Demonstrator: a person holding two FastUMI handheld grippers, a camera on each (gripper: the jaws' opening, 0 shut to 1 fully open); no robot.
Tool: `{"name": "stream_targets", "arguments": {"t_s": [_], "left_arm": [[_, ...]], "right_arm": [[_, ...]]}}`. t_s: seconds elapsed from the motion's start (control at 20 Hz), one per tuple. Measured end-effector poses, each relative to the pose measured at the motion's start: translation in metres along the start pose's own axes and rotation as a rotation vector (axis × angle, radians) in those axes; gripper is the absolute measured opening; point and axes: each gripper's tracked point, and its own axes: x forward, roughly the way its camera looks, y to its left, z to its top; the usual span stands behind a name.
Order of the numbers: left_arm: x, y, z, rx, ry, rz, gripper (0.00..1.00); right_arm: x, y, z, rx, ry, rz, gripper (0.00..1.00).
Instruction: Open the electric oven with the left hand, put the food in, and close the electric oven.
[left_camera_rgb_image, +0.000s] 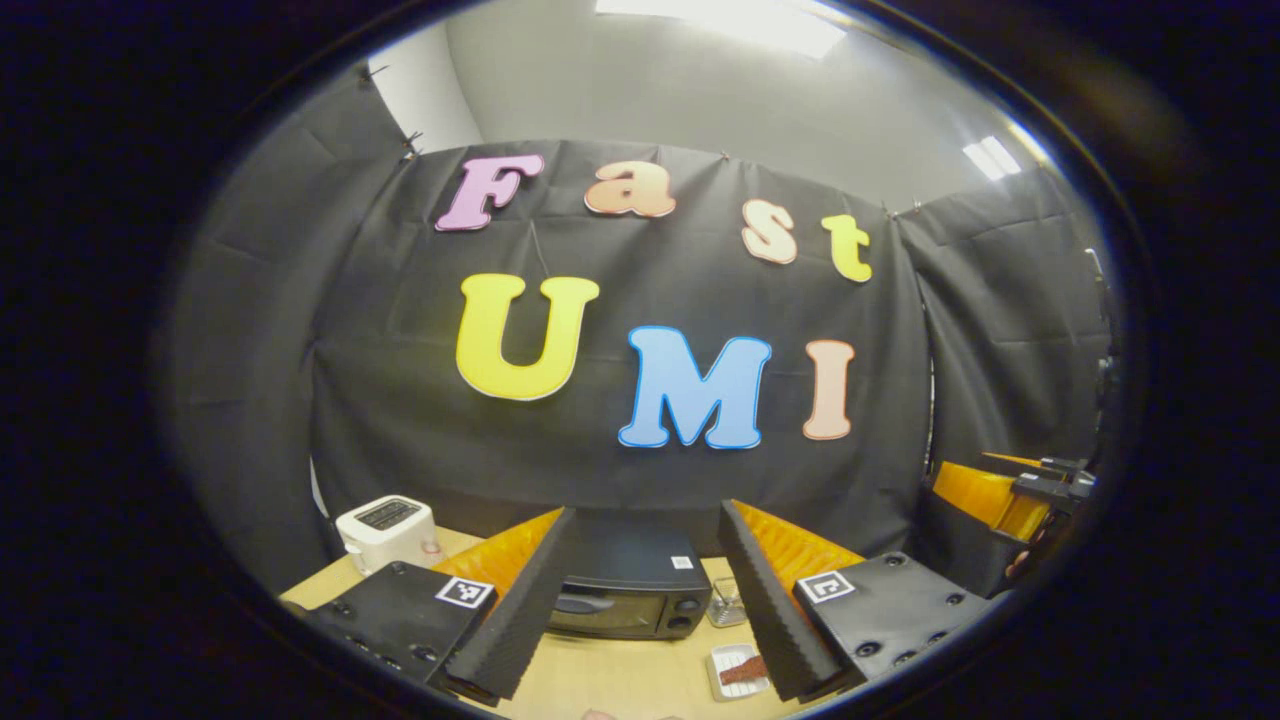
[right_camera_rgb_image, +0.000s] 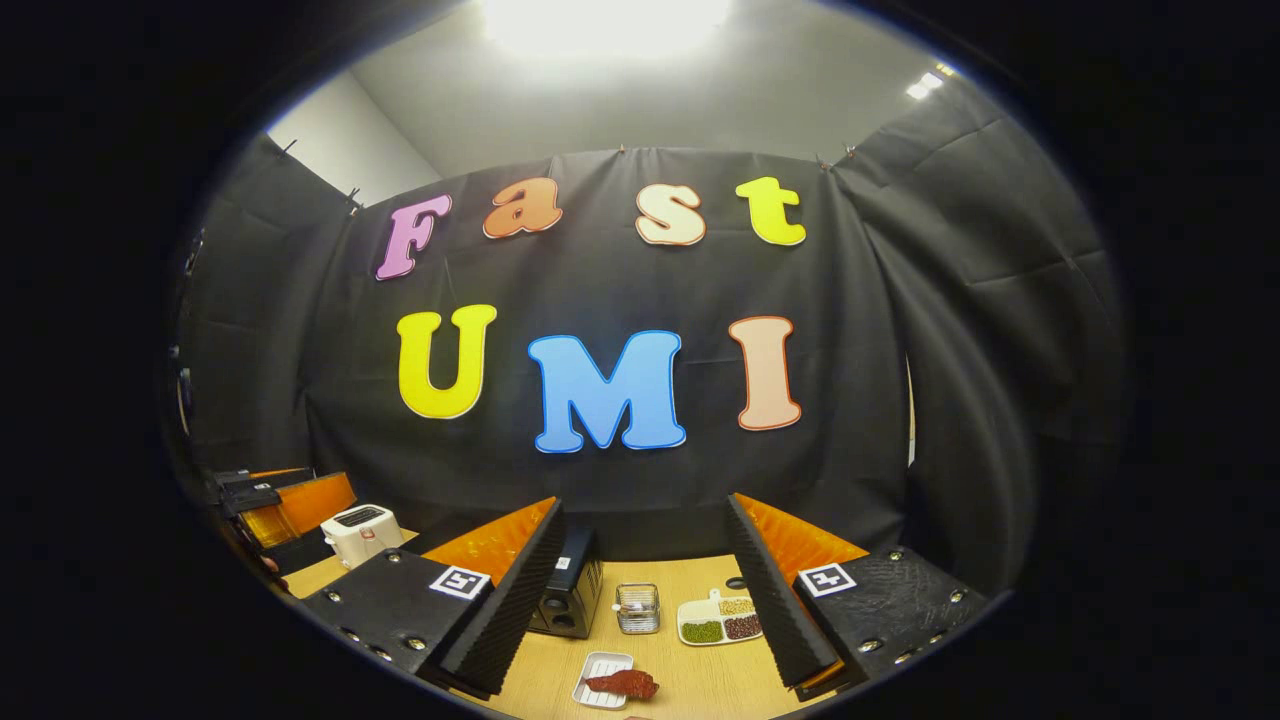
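Observation:
A black electric oven (left_camera_rgb_image: 628, 592) stands on the wooden table with its door closed, straight ahead between my left gripper's (left_camera_rgb_image: 640, 600) open fingers; its right end (right_camera_rgb_image: 566, 597) appears in the right gripper view. A piece of reddish-brown food (right_camera_rgb_image: 622, 684) lies on a small white tray (right_camera_rgb_image: 594, 692) in front of the oven, low between my right gripper's (right_camera_rgb_image: 640, 620) open fingers. The same food (left_camera_rgb_image: 743, 670) sits beside the left gripper's right finger. Both grippers hang above the table, holding nothing. The right gripper (left_camera_rgb_image: 1010, 495) appears far right in the left gripper view, and the left gripper (right_camera_rgb_image: 280, 505) far left in the right gripper view.
A white toaster (left_camera_rgb_image: 387, 530) stands left of the oven. A small glass container (right_camera_rgb_image: 637, 608) and a white divided dish of beans (right_camera_rgb_image: 718, 620) sit to the oven's right. The wooden table (right_camera_rgb_image: 690, 670) reaches the black cloth wall.

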Motion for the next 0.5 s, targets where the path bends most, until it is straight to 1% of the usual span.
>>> {"name": "stream_targets", "arguments": {"t_s": [0.05, 0.1, 0.15, 0.25, 0.3, 0.5], "left_arm": [[0.007, 0.004, -0.007, 0.008, 0.010, 0.005, 0.92], [0.012, 0.008, -0.012, 0.017, 0.022, 0.010, 0.95], [0.020, 0.012, -0.020, 0.025, 0.037, 0.009, 0.92], [0.035, 0.020, -0.041, 0.020, 0.085, 0.010, 0.98], [0.044, 0.023, -0.052, 0.007, 0.110, 0.009, 0.95], [0.085, 0.041, -0.099, 0.008, 0.217, 0.017, 0.95]], "right_arm": [[0.001, 0.000, -0.001, -0.002, 0.004, -0.001, 0.96], [0.002, 0.000, -0.005, -0.005, 0.009, -0.002, 0.96], [0.003, 0.001, -0.007, -0.007, 0.018, -0.001, 0.96], [0.006, 0.003, -0.012, -0.009, 0.028, 0.004, 0.96], [0.007, 0.005, -0.014, -0.009, 0.033, 0.012, 0.96], [0.013, 0.011, -0.022, -0.044, 0.048, 0.034, 0.96]]}}
